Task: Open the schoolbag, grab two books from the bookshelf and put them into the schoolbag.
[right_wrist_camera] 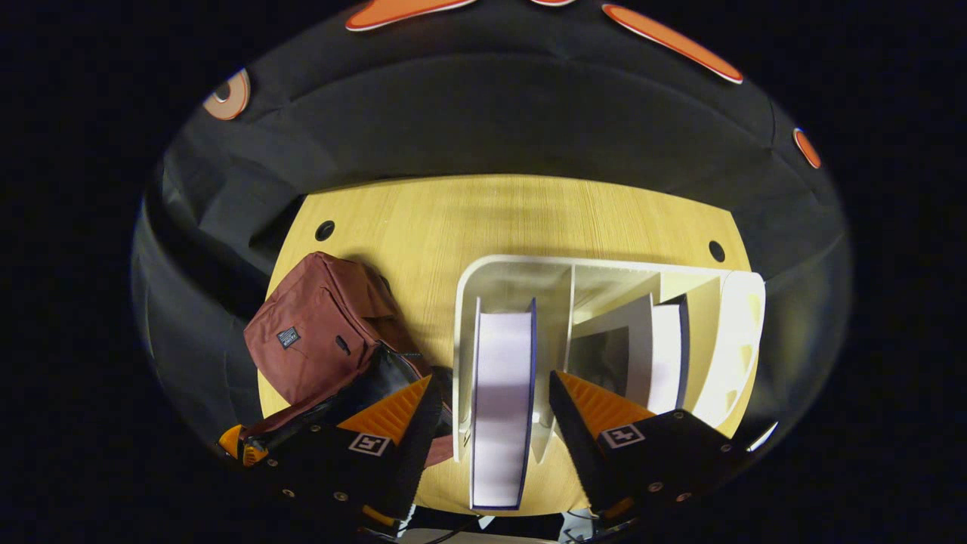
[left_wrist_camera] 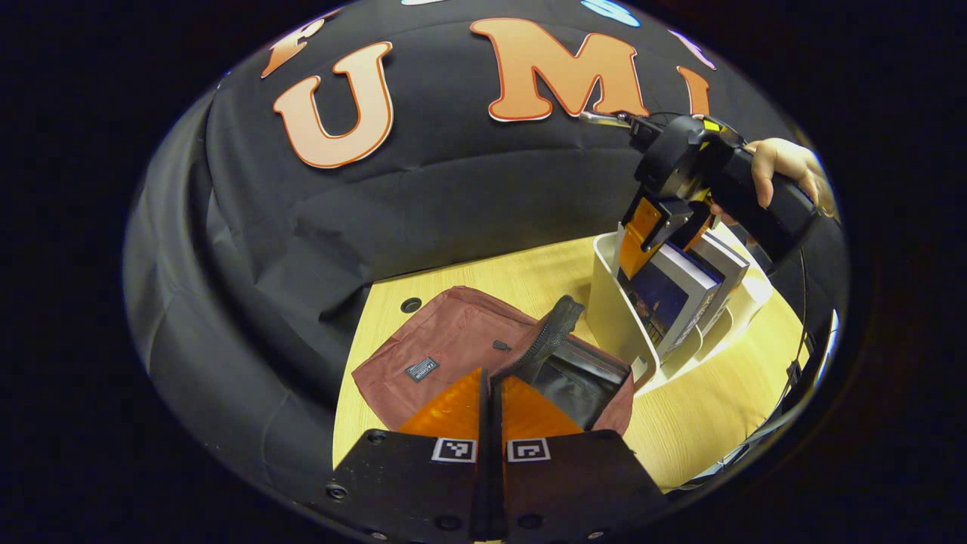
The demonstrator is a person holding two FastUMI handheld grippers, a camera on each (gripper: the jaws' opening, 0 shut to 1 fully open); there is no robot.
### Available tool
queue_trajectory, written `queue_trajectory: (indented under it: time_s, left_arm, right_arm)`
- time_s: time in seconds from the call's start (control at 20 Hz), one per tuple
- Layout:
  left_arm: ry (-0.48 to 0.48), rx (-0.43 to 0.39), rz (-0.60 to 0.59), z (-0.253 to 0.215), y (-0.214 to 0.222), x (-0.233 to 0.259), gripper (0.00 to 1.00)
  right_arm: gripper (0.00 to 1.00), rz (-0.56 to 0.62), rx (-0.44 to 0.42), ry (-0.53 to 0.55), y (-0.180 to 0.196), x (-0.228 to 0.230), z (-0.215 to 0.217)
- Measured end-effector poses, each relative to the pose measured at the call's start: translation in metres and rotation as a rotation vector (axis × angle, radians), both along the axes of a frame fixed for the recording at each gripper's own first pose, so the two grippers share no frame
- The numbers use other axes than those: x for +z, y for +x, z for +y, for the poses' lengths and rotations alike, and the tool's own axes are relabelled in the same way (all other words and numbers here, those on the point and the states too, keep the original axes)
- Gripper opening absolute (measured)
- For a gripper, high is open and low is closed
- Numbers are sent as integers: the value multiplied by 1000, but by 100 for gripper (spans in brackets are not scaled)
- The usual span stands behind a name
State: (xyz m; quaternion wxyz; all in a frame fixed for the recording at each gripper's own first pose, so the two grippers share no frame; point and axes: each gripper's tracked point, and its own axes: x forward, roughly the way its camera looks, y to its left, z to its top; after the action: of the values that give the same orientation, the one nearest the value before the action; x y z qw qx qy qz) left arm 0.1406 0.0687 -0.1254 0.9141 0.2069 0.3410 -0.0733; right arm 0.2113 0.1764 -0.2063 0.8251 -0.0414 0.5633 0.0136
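Pale wooden tabletop [right_wrist_camera: 514, 219] carries a maroon fabric schoolbag [right_wrist_camera: 317, 340], unzipped, at nine o'clock of a white plastic bookshelf [right_wrist_camera: 744, 332]. Right tool [right_wrist_camera: 495, 397], fingers apart, straddles a white-paged book [right_wrist_camera: 502, 393]; left tool [left_wrist_camera: 489, 400] is closed together.

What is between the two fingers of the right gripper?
In the right gripper view, the right gripper is open, and a book standing in the white bookshelf sits between its fingers, not yet squeezed.

No legible text found. The schoolbag [left_wrist_camera: 453, 340] carries a small dark label patch [left_wrist_camera: 421, 369] on its front, lettering too small to read. Each hand-held gripper bears square black-and-white coded markers [left_wrist_camera: 454, 450], which hold no readable characters.
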Motion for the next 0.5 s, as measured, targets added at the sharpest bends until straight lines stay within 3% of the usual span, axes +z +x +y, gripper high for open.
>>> queue_trajectory:
  time_s: [0.25, 0.3, 0.35, 0.4, 0.45, 0.5]
  left_arm:
    - [0, 2, 7, 0, 0, -4, 1]
    - [-1, 3, 9, 0, 0, -5, 1]
    - [-1, 1, 11, 0, 0, -5, 1]
    - [1, -2, 14, 1, 1, -6, 1]
    - [5, -5, 16, 2, 2, -7, 1]
    - [8, -9, 18, 2, 2, -7, 1]
  right_arm:
    - [55, -4, -18, -46, 1, -20, -7]
    - [41, -10, -20, -50, 2, -15, -8]
    - [39, -12, -25, -57, 1, -12, -9]
    - [27, -16, -37, -54, 1, -9, -8]
    - [38, -23, -43, -40, -1, -3, -5]
    - [38, -30, -43, -31, -3, 6, -2]
